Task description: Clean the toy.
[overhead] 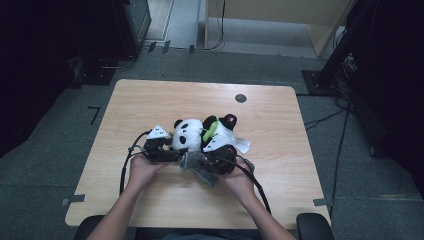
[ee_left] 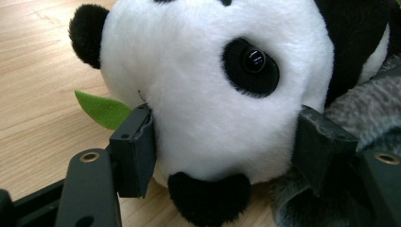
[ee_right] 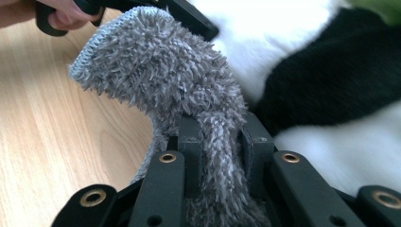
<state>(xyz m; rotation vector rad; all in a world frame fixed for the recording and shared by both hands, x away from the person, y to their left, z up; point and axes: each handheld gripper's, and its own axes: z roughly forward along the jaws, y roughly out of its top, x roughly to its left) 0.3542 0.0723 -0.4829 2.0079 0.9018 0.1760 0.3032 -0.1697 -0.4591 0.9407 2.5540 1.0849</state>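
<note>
Near the table's (overhead: 150, 95) centre, the panda plush (ee_left: 213, 94) is being clasped by the left gripper (ee_left: 227, 151), while the grey fuzzy sock (ee_right: 165, 71) is being pinched by the right gripper (ee_right: 218, 142).

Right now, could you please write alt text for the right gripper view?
The right gripper is shut on a fuzzy grey sock, whose open cuff curls up to the left over the wooden table. A black-and-white plush panda lies close behind.

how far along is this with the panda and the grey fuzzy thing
Done: both tongs have their grips. In hand: the left tongs clasp the black-and-white plush panda by its head, and the right tongs pinch the fuzzy grey sock. Left: the sock isn't on the panda yet, if that's the goal.
</note>
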